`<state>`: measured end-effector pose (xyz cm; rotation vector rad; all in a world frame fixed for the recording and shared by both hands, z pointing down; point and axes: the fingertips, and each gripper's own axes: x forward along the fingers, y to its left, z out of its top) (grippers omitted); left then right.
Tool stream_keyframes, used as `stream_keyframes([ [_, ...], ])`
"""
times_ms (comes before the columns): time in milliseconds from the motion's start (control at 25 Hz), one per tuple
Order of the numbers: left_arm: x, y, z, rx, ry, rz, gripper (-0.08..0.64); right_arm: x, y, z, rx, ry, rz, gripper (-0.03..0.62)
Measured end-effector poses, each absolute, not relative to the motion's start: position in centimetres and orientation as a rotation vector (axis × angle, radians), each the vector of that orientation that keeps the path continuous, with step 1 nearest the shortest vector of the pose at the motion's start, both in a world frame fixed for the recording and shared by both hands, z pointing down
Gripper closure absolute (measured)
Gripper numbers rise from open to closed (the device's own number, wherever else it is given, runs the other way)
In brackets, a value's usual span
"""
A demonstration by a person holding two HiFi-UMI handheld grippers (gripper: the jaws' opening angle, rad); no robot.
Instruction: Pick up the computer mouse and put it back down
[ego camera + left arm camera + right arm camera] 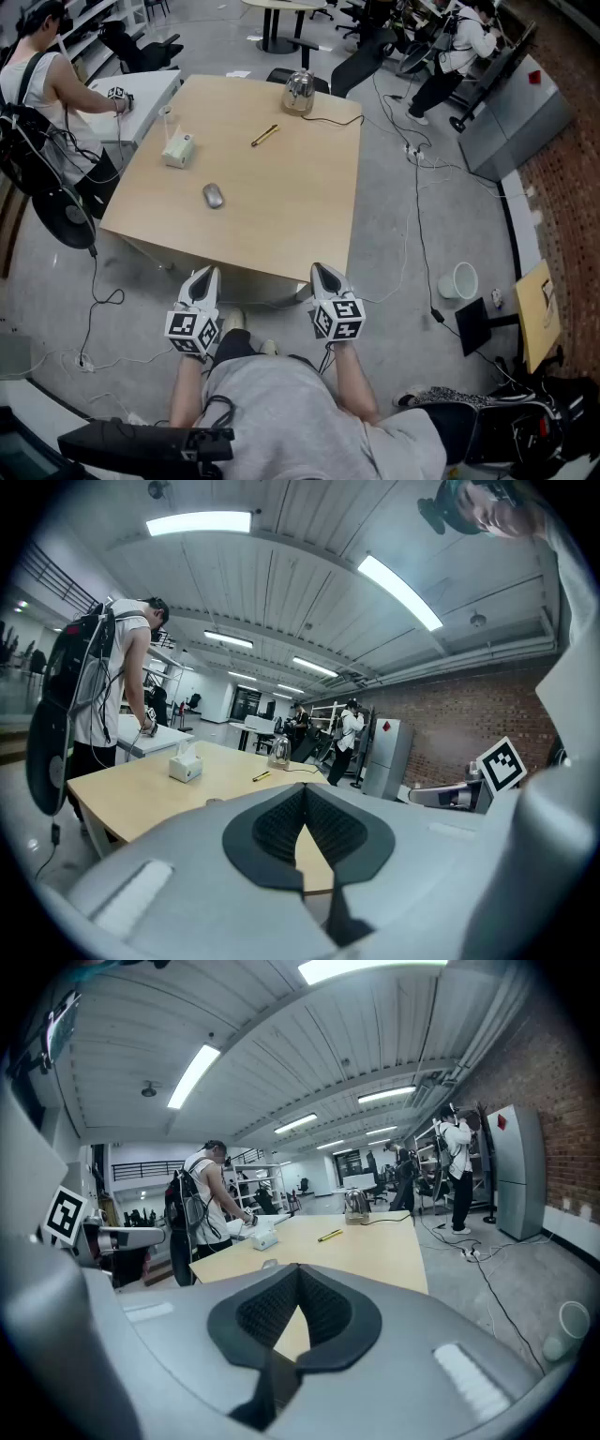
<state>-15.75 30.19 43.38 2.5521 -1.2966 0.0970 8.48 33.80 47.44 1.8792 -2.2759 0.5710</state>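
A grey computer mouse (214,195) lies on the left part of the light wooden table (281,216). It shows as a small bump past the jaws in the left gripper view (215,801) and the right gripper view (270,1263). Both grippers hover off the table's near edge, well short of the mouse. My left gripper (204,273) (303,794) is shut with nothing in it. My right gripper (322,269) (298,1271) also has its pads meeting at the tips and holds nothing.
On the table stand a tissue box (178,150), a yellow pen (264,135) and a metal kettle (299,92) with a cord. A person (42,84) works at a white side table (141,98) to the left. Cables and a white bucket (461,279) lie on the floor at the right.
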Motion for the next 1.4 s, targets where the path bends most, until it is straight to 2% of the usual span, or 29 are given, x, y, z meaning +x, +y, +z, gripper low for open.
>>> stream_keyframes([
  [920,-16.0,29.6,43.9,2.531,-1.338,0.109,0.540,7.2,33.0,47.8,1.778,-2.381,0.596,0.584],
  [1400,-16.2,21.2,46.5,2.448,-1.306,0.134,0.540,6.7,24.8,48.8,1.713,-2.346,0.624,0.586],
])
